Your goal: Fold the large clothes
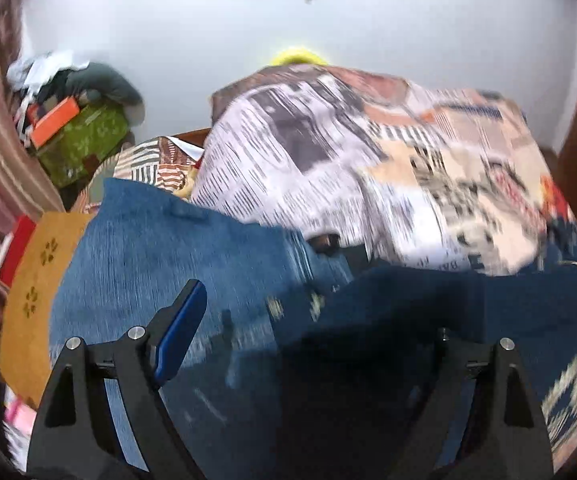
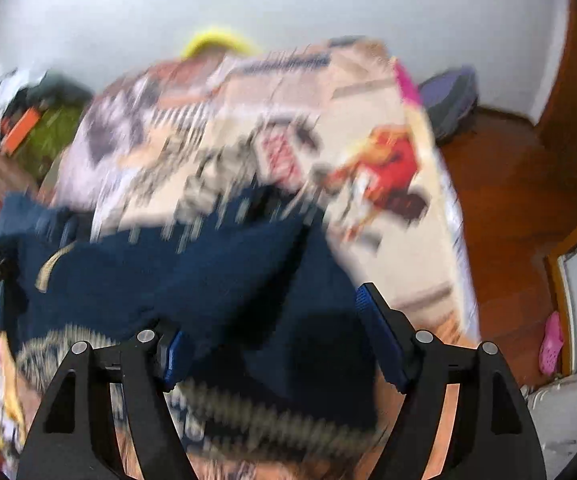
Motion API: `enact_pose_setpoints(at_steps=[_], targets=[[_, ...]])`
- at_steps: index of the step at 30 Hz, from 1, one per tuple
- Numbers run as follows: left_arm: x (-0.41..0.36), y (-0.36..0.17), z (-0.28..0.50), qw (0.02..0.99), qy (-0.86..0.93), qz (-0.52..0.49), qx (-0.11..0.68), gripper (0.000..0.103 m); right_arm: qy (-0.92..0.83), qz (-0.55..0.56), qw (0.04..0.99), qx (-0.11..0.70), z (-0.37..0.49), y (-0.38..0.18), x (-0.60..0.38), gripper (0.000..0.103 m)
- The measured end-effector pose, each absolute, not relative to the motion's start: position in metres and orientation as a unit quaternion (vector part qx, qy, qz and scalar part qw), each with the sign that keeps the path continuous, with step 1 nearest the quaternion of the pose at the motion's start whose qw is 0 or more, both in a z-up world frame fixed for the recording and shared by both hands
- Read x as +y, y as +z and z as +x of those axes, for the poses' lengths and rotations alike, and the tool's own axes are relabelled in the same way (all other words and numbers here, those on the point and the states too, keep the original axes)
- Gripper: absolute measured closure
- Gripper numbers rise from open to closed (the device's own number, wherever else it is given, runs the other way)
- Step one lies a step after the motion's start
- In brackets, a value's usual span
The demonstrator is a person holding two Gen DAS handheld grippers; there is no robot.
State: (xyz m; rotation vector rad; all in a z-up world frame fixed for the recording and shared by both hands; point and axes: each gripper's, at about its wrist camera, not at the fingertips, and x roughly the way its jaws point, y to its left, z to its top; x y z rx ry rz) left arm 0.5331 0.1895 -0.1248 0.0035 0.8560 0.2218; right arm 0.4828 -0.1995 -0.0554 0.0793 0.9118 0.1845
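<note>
A large dark blue knit garment (image 1: 388, 340) with a pale patterned band lies over a bed, beside a lighter blue cloth (image 1: 148, 248). It also fills the lower middle of the right wrist view (image 2: 208, 280). My left gripper (image 1: 312, 320) is open over the blue cloth; its left finger pad (image 1: 180, 328) shows, the right one is hidden by dark fabric. My right gripper (image 2: 272, 332) is open, with the dark blue garment lying between its two blue pads (image 2: 380, 340). Both views are motion blurred.
A newspaper-print bedspread (image 1: 368, 160) covers the bed. A pile with a green bag (image 1: 84, 144) and orange box sits at the back left. An orange mat (image 1: 36, 292) lies at the left. Wooden floor (image 2: 508, 200), a pink shoe (image 2: 550, 344) and a grey-purple bag (image 2: 452, 100) are at the right.
</note>
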Motion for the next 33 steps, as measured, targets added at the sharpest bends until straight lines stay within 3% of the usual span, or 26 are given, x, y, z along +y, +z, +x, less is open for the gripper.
enact_pose_setpoints(at_steps=[8, 18, 26, 33], targets=[[0.227, -0.1, 0.519, 0.911, 0.157, -0.113, 0.364, 0.017, 0.086, 0.037, 0.902, 0.421, 0.482, -0.052, -0.196, 0.03], [0.19, -0.1, 0.439, 0.919, 0.083, -0.072, 0.378, 0.017, 0.115, -0.014, 0.88, 0.461, 0.441, -0.087, -0.181, 0.03], [0.183, -0.124, 0.361, 0.906, 0.065, -0.142, 0.395, 0.017, 0.111, -0.024, 0.877, 0.467, 0.403, -0.079, -0.19, 0.03], [0.185, -0.167, 0.329, 0.866, 0.071, -0.272, 0.414, 0.017, 0.122, -0.027, 0.884, 0.451, 0.367, -0.06, -0.191, 0.03]])
